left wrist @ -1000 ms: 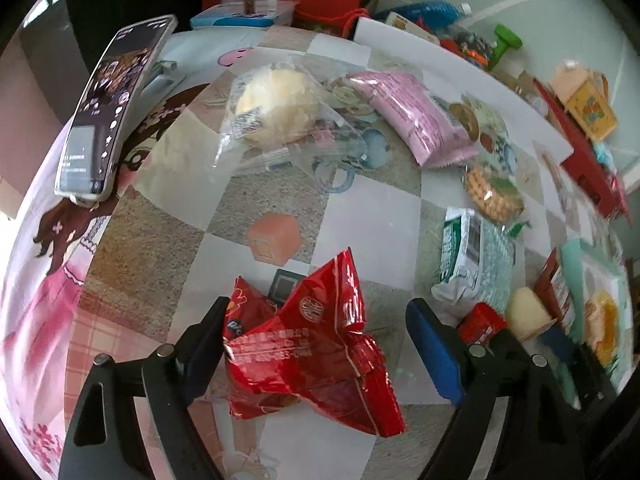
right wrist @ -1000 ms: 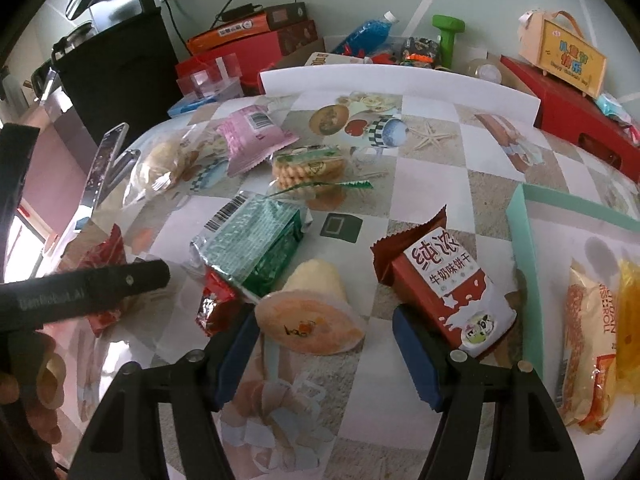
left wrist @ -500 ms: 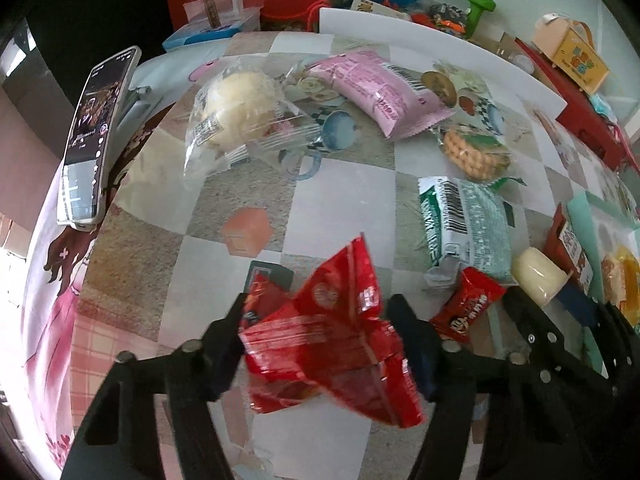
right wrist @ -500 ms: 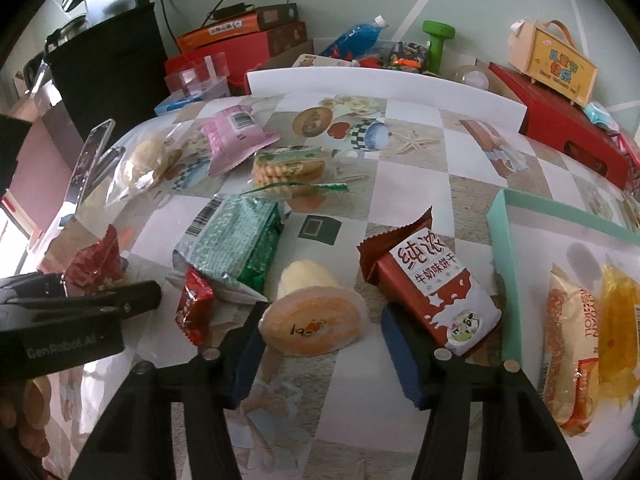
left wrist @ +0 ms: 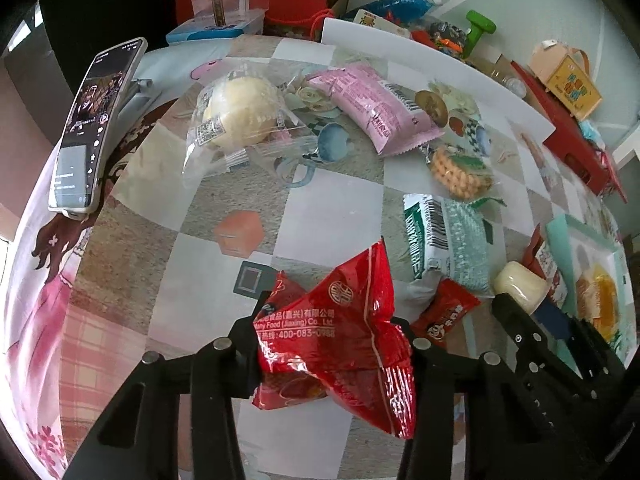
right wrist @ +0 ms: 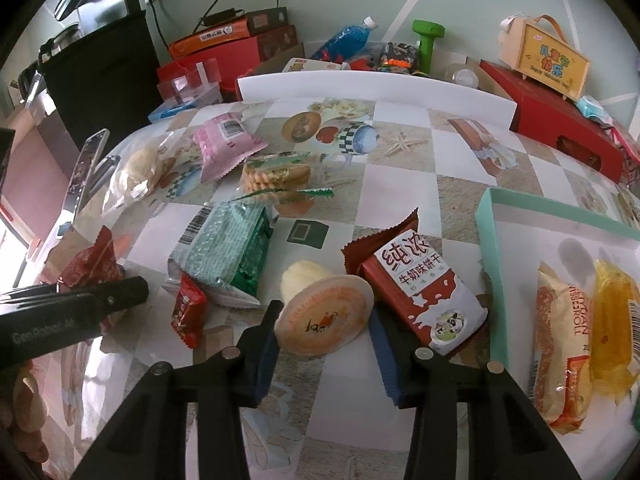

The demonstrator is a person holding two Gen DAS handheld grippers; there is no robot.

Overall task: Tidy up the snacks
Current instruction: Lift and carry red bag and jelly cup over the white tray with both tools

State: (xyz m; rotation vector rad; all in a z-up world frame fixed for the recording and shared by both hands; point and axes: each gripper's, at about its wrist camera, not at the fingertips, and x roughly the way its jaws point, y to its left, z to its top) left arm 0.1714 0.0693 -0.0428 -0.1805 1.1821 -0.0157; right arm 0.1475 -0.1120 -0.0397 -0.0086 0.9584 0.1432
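- Since a second ago both pairs of jaws have been closing: the left gripper (left wrist: 326, 344) now pinches the red snack bag (left wrist: 340, 340), and the right gripper (right wrist: 324, 334) squeezes the jelly cup (right wrist: 322, 314).
- From the right wrist, the milk biscuit pack (right wrist: 420, 284) lies at two o'clock of the cup, just beside it.
- The teal tray (right wrist: 490, 240) sits at three o'clock; the green packet (right wrist: 228, 252) at ten.
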